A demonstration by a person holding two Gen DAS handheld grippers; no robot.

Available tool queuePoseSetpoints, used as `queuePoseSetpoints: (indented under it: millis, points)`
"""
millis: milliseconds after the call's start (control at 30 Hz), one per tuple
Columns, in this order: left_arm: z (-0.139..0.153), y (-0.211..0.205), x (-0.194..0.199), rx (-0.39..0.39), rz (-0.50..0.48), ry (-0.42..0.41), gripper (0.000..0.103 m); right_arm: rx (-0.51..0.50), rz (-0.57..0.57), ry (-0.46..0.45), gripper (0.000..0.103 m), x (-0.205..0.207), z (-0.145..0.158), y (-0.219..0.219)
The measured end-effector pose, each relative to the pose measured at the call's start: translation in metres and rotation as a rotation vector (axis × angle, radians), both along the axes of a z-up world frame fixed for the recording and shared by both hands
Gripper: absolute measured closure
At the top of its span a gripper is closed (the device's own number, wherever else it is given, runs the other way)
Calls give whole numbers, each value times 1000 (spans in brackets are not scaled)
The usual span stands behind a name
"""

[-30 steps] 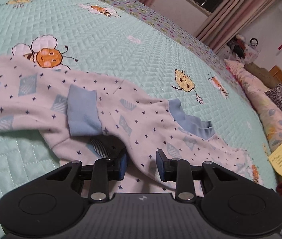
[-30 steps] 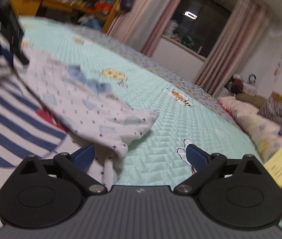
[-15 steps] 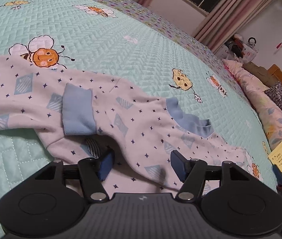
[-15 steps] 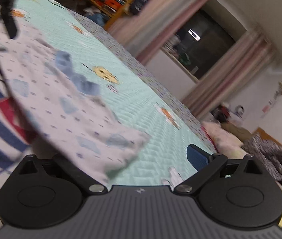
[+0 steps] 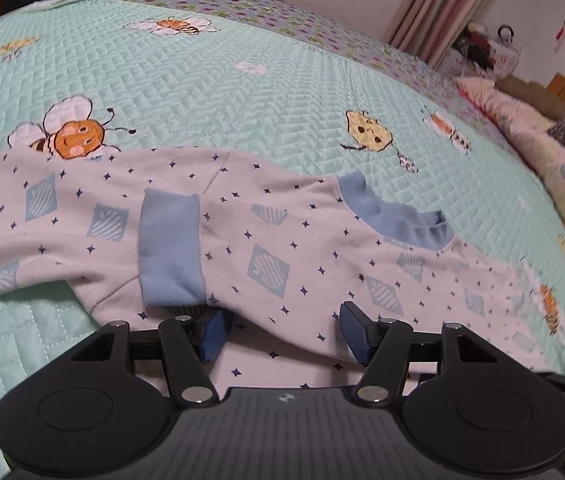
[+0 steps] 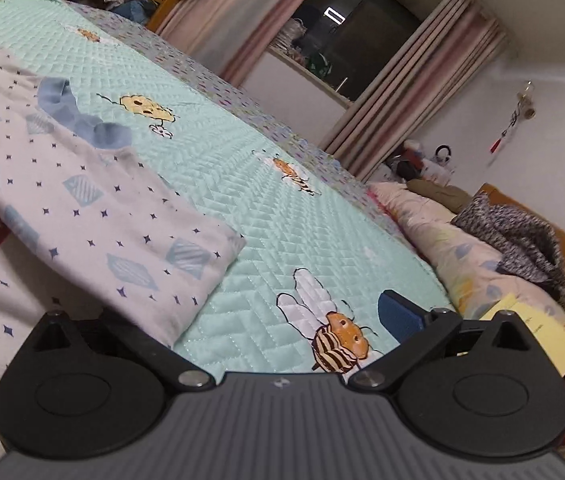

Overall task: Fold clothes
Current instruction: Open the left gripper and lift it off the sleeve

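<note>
Soft matt cotton top (image 5: pixel 266 240) on a quilted, slightly glossy bedspread (image 5: pixel 202 80).

Ahead of our left gripper (image 5: pixel 280 334) the pyjama top (image 5: pixel 242 240) lies across the quilt (image 5: pixel 202 80), its cuff (image 5: pixel 170 248) ahead-left and collar (image 5: pixel 398 220) ahead-right; pillows (image 5: pixel 542 152) lie far right.

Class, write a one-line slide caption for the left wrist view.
Open left gripper poised over a star-print pyjama top with blue cuff, spread on a bee-patterned quilt.

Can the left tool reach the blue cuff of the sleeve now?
Probably yes. The left tool is open, and the blue cuff lies on top of the pajama top, just ahead, uncovered.
</note>
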State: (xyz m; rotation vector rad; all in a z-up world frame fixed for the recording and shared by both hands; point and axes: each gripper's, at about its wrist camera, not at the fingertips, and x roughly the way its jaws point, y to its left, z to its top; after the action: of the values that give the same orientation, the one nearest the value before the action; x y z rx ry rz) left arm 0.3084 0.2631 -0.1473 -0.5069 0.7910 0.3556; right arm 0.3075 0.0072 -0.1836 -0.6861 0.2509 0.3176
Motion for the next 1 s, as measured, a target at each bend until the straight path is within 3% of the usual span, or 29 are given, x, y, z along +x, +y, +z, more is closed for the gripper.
queuePoseSetpoints:
  millis: [333,533,600,767,1000]
  points:
    - [2,-5,5,32,-11,28,35,52,136,-10,0,-22,13,-26]
    - [2,-18,9,92,-31,60,25,30,92,14,0,-8,15,-12]
    - [2,-20,9,98,-41,67,21,6,77,66,0,2,11,-5]
    - [-2,-31,11,156,-87,83,13,130,165,120,0,-6,22,-17]
    - [0,-27,8,121,-68,73,13,219,341,299,0,-20,38,-46]
